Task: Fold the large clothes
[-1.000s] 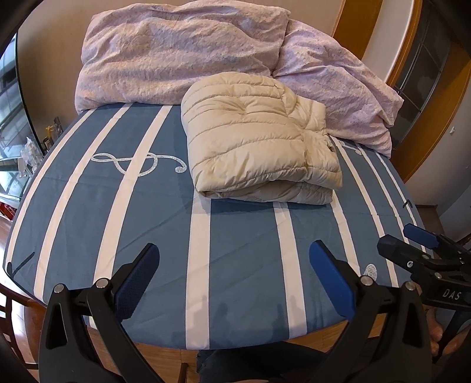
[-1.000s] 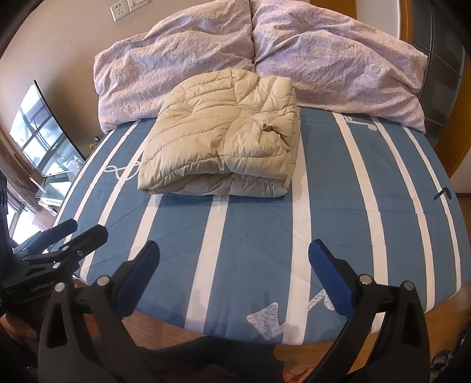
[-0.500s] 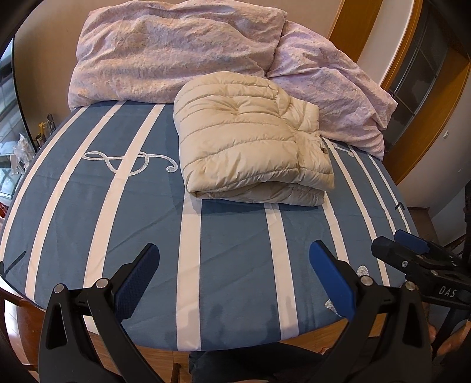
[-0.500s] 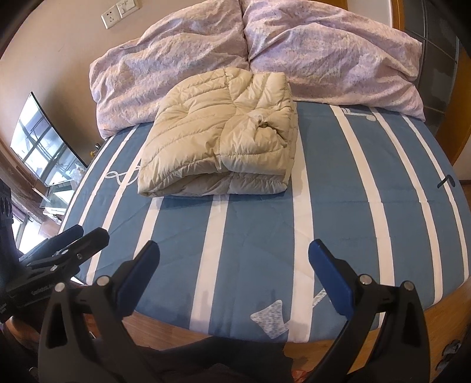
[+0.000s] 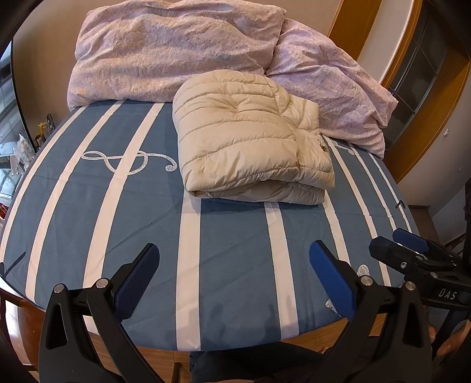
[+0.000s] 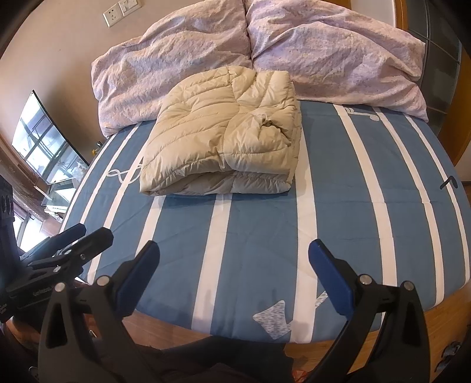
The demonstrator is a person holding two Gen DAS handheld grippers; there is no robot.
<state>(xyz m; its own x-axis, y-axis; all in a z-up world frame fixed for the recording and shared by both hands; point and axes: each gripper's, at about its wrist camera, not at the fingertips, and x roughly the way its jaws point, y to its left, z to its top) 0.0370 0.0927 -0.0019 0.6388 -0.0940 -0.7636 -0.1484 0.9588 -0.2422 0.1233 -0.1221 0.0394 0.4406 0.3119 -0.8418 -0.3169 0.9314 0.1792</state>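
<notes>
A puffy cream jacket (image 5: 253,141) lies folded into a thick bundle on the bed. It sits on the blue sheet with white stripes (image 5: 229,244), up near the top end of the bed. Its far edge touches the two crumpled purple pillows (image 5: 176,50) behind it. The folded layers show along the near edge, but what is tucked inside is hidden. In the right wrist view a bunched bit of the jacket (image 6: 226,135) pokes up near the right side; I cannot tell which part of the jacket that is.

The left gripper (image 5: 234,280) hangs over the foot of the bed, well apart from the jacket. Its two blue-padded fingers (image 5: 137,282) are spread wide and hold nothing. The right gripper (image 6: 234,280) is the same: fingers (image 6: 331,280) wide apart, nothing between them, over the near edge of the sheet.

Each gripper also peeks into the other's view from the side, but only partly. The bottom of both views is filled by the black gripper frames, so the wooden bed edge (image 6: 164,330) is mostly covered.

A white swirl like a music sign (image 5: 129,160) is printed on the sheet, left of the jacket. A wall socket (image 6: 113,15) and a window (image 6: 44,147) are seen at the edge, bent by the lens.
</notes>
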